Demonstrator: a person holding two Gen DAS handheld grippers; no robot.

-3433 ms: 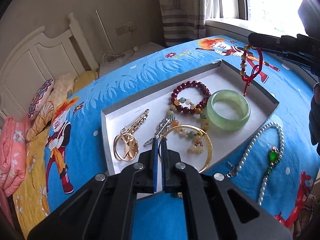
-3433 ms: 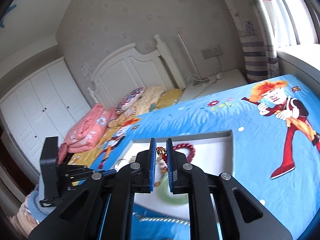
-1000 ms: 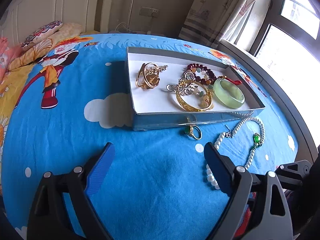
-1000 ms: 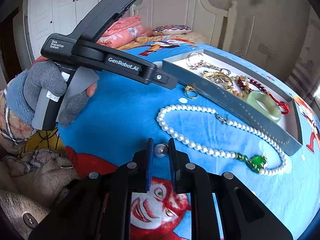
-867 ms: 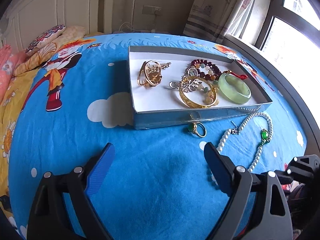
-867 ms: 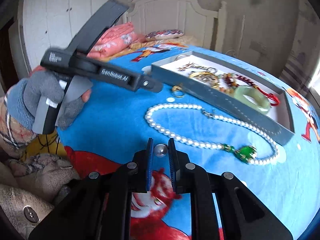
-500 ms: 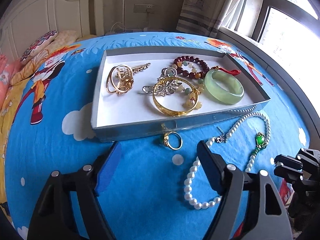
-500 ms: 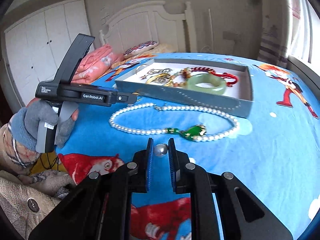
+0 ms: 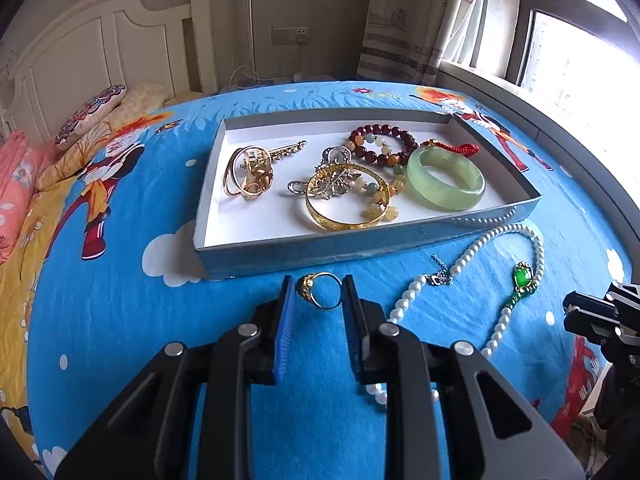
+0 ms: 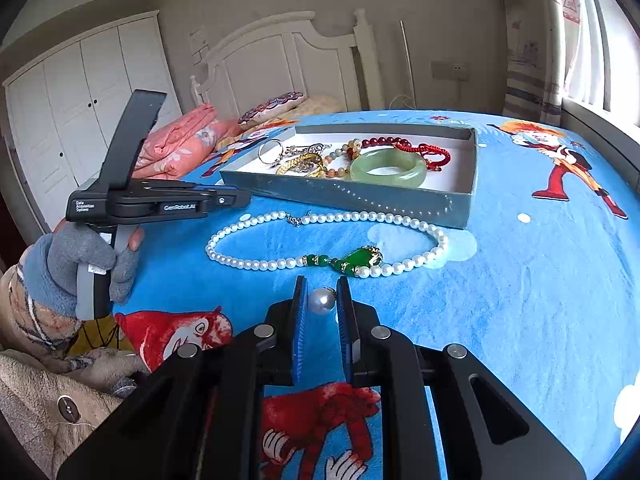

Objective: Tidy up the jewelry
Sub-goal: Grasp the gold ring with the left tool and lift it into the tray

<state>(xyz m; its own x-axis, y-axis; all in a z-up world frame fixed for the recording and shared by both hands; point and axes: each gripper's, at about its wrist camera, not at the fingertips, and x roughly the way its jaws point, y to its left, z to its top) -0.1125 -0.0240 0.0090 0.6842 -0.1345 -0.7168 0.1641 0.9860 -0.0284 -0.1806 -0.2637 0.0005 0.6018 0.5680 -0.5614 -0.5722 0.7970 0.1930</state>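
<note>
A grey tray [image 9: 360,246] on the blue bedspread holds a jade bangle [image 9: 446,178], a gold bangle [image 9: 348,196], beaded bracelets, a red cord bracelet and gold brooches. A gold ring [image 9: 320,290] lies on the bedspread just in front of the tray. My left gripper [image 9: 316,292] is partly open with its jaws on either side of the ring. A pearl necklace with a green pendant [image 10: 356,258] lies beside the tray. My right gripper [image 10: 322,300] is shut on a single pearl bead [image 10: 321,300], held above the bedspread near the necklace.
The left hand-held gripper [image 10: 160,200] in a gloved hand shows at the left of the right wrist view. Pillows and a pink quilt [image 10: 180,142] lie by the white headboard. A window and curtain are on the right.
My left gripper has moved forward and narrowed its jaws around the gold ring. My right gripper, still on the pearl bead, has swung to face the tray and necklace.
</note>
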